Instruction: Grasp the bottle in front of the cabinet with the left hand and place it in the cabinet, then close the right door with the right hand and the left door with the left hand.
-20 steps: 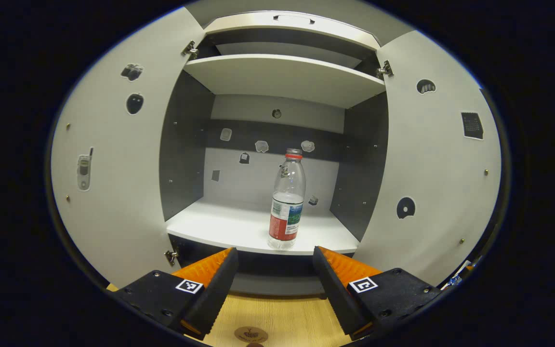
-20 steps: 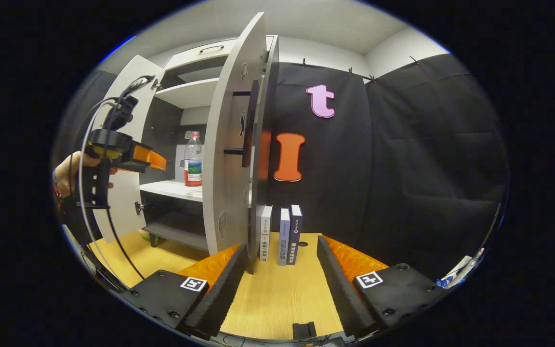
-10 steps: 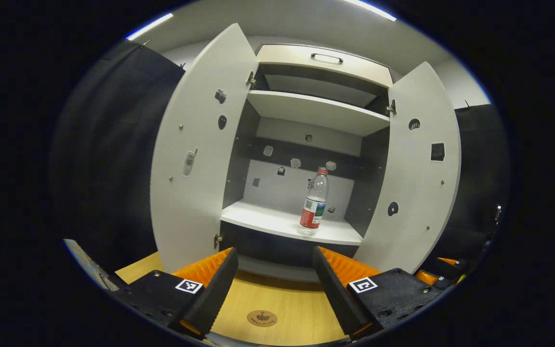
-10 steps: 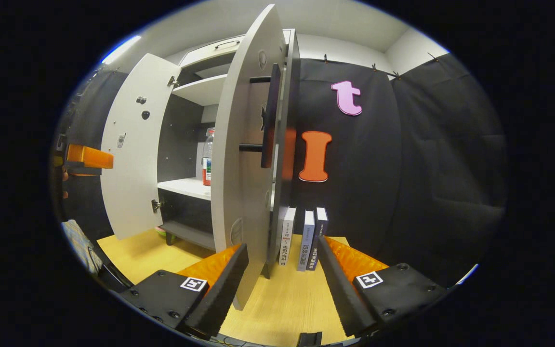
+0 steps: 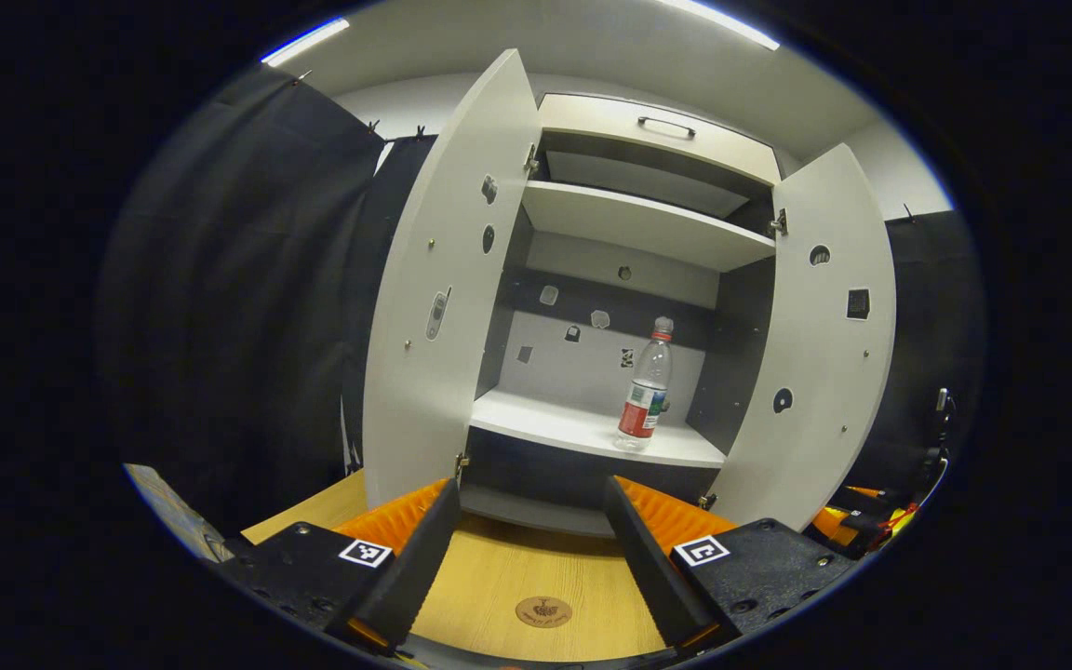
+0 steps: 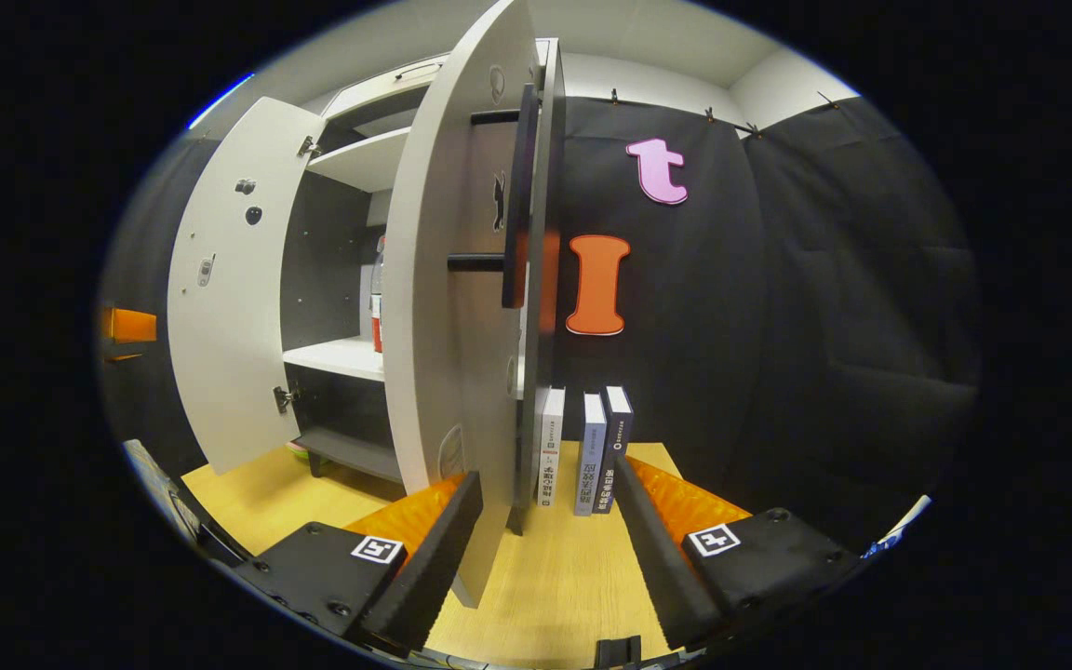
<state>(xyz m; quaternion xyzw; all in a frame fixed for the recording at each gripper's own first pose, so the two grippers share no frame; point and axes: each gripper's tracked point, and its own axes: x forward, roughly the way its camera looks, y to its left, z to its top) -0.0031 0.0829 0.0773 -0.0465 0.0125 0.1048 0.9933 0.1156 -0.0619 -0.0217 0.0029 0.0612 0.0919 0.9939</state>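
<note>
A clear bottle (image 5: 645,398) with a red label stands upright on the cabinet's lower shelf (image 5: 573,431), toward its right side. Both white doors hang open: the left door (image 5: 434,307) and the right door (image 5: 820,344). My left gripper (image 5: 531,489) is open and holds nothing, well back from the cabinet over the wooden tabletop. In the right gripper view the right door (image 6: 448,279) is edge-on with its black handle (image 6: 513,195). My right gripper (image 6: 545,479) is open, and the door's lower edge sits between its fingers, close to the left one. The door hides most of the bottle (image 6: 376,302).
Three books (image 6: 582,447) stand upright against the booth wall just right of the cabinet. An upper shelf (image 5: 638,219) and a drawer (image 5: 662,126) top the cabinet. The wooden tabletop (image 5: 499,586) runs in front. Part of the left gripper (image 6: 127,326) shows at the far left.
My left gripper has drawn back from the cabinet, leaving the bottle on the shelf. My right gripper has moved in on the right door, whose edge now sits between its fingers.
</note>
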